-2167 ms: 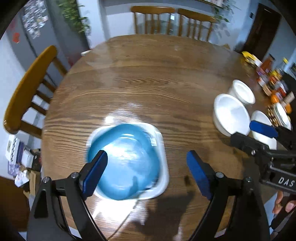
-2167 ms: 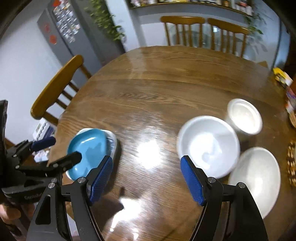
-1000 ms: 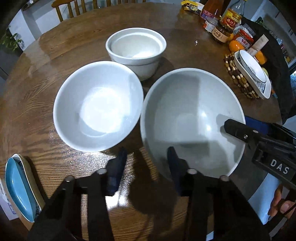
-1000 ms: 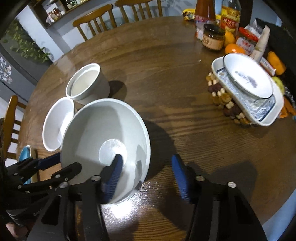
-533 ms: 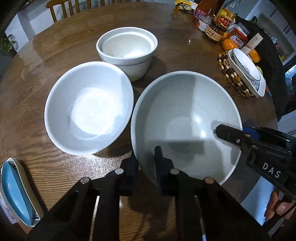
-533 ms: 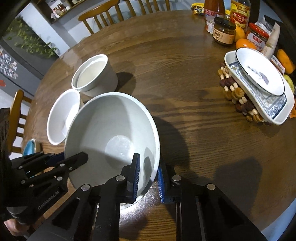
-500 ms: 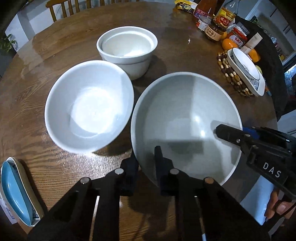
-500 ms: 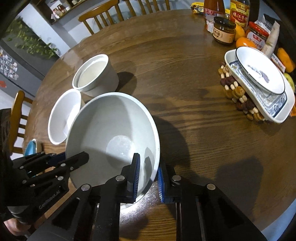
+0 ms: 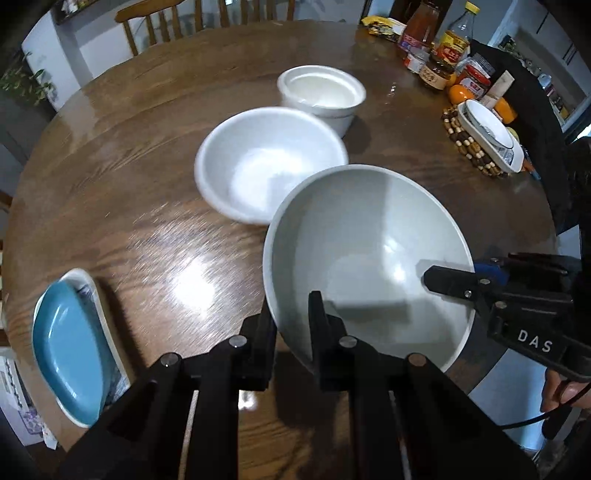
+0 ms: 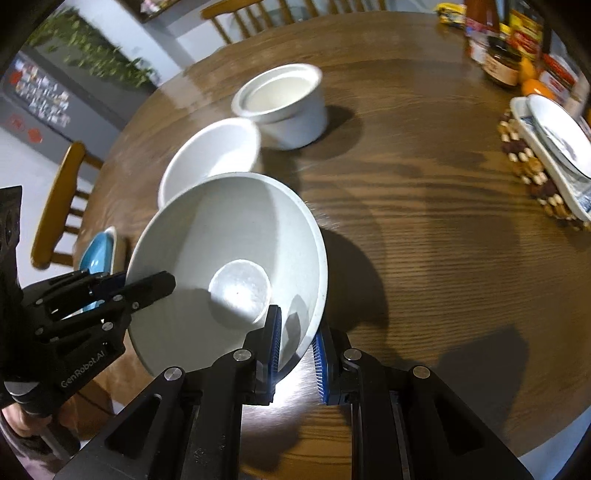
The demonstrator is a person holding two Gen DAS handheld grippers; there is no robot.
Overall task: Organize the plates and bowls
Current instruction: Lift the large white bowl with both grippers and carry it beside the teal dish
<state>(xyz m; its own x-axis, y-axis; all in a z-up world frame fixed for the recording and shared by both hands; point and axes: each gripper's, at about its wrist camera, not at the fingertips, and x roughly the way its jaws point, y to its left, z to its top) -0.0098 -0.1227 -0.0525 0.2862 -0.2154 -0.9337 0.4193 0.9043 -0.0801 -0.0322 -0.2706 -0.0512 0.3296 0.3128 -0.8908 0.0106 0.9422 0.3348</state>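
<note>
A large grey-white bowl (image 9: 369,251) is held by both grippers above the round wooden table (image 9: 147,155). My left gripper (image 9: 291,314) is shut on its near-left rim. My right gripper (image 10: 297,339) is shut on the opposite rim; it also shows in the left wrist view (image 9: 476,280). The bowl also shows in the right wrist view (image 10: 229,258), tilted. A medium white bowl (image 9: 269,162) sits behind it, and a small deep white bowl (image 9: 321,92) stands further back. A blue plate (image 9: 70,350) lies on a white dish at the table's left edge.
A patterned dish with a small plate (image 9: 487,136) sits on a beaded trivet at the right. Jars, bottles and oranges (image 9: 443,62) crowd the far right. Wooden chairs (image 9: 207,18) stand behind the table, and another chair (image 10: 59,199) at the left.
Both grippers closed on the large bowl's rim about half a second ago. The bowl has since risen off the table and shifted, tilting toward the medium bowl.
</note>
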